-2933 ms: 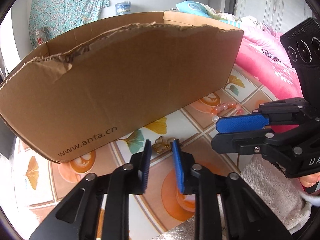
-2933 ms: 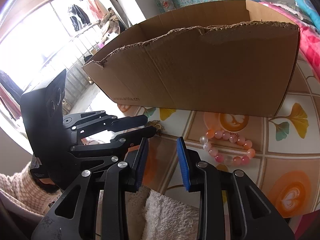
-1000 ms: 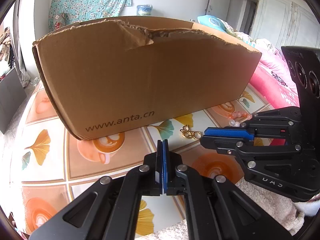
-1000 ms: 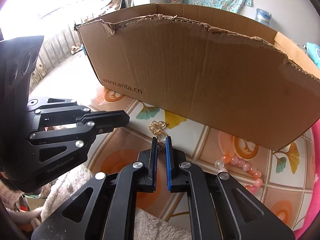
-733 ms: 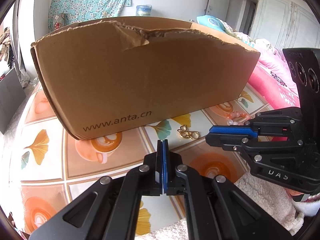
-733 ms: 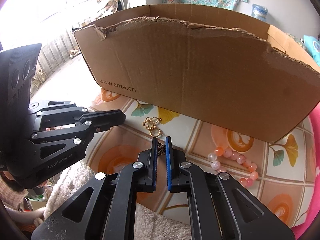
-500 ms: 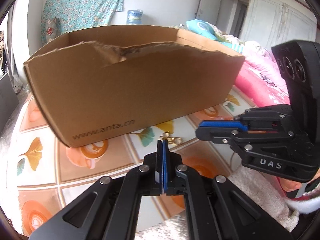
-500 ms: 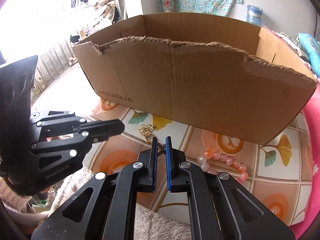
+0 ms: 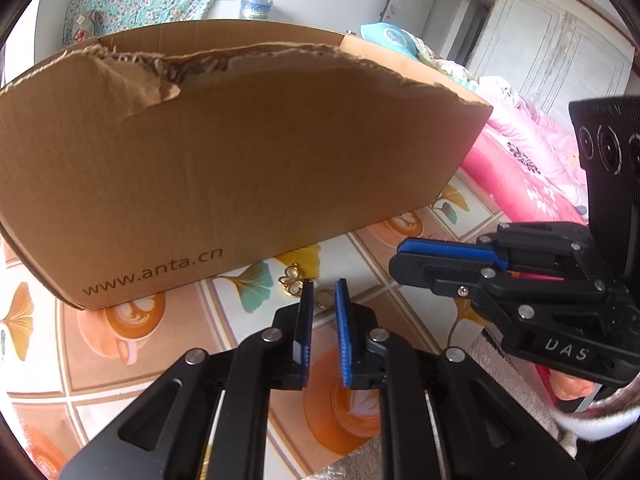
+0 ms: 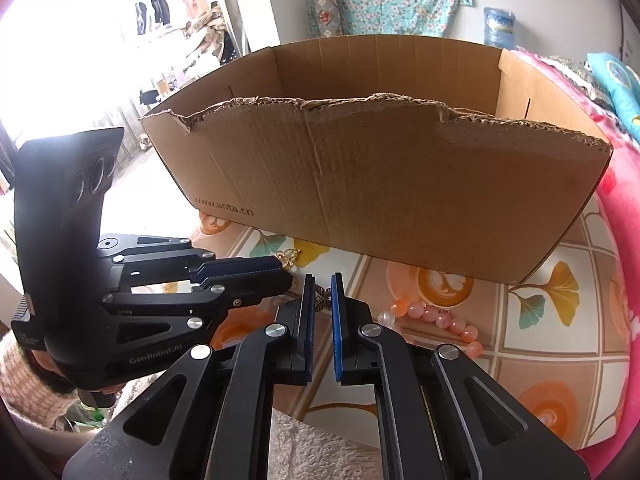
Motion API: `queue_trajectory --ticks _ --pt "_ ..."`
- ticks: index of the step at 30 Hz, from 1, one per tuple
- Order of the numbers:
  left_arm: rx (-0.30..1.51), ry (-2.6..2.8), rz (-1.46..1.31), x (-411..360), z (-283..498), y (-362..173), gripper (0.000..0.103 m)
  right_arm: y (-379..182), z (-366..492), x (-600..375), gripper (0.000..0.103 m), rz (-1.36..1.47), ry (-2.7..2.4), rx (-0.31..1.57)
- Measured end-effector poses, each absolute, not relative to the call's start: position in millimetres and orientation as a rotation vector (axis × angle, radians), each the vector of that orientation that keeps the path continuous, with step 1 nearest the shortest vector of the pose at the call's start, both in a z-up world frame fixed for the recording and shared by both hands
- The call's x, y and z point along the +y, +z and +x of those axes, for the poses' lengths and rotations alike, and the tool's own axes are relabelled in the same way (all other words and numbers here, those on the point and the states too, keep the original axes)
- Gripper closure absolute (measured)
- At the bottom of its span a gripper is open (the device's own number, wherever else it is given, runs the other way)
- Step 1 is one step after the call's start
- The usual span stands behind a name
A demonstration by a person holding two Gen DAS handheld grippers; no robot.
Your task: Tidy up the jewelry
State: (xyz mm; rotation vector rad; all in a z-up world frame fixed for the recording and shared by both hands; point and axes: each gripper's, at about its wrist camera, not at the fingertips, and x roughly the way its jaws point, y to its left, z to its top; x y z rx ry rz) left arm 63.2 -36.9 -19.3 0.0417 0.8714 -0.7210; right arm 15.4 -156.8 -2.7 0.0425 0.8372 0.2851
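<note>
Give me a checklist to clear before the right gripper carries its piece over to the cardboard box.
1. Butterfly charm gripped by the right gripper: ok, it spans the narrow gap between the pads and looks pinched.
2. Cardboard box open on top: ok.
3. Room on the box floor: cannot tell, the near wall hides it.
4. Left gripper clear of the path: not ok, its open fingers sit right beside the right gripper's tips.
5. Other pieces located: ok, the gold charm and pink bead bracelet lie outside the box, in front of it.
</note>
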Motion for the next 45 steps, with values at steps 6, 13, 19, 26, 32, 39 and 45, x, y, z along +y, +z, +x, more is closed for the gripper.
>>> queue_trajectory --ticks 6,13,19,26,32,39,45 --pt "0.862 -0.725 0.084 -45 60 -18 0.082 -1 12 -164 0.097 0.057 0.292 0.829" --pt "0.813 -0.651 0.260 -67 48 -18 0.082 0 10 -167 0.097 0.068 0.290 0.822" --pt "0.819 -0.585 0.281 -76 48 -19 0.087 0 7 -166 0.097 0.073 0.291 0.818" --pt "0.822 -0.552 0.291 -77 45 -17 0.093 2 6 -164 0.097 0.070 0.295 0.809" --pt "0.817 -0.548 0.277 -70 39 -17 0.093 7 2 -165 0.097 0.062 0.292 0.795" --pt "0.759 -0.553 0.239 -57 29 3 0.093 17 -8 -164 0.097 0.051 0.303 0.759" --pt "0.609 -0.599 0.169 -35 10 58 0.093 51 -15 -161 0.097 0.033 0.327 0.654"
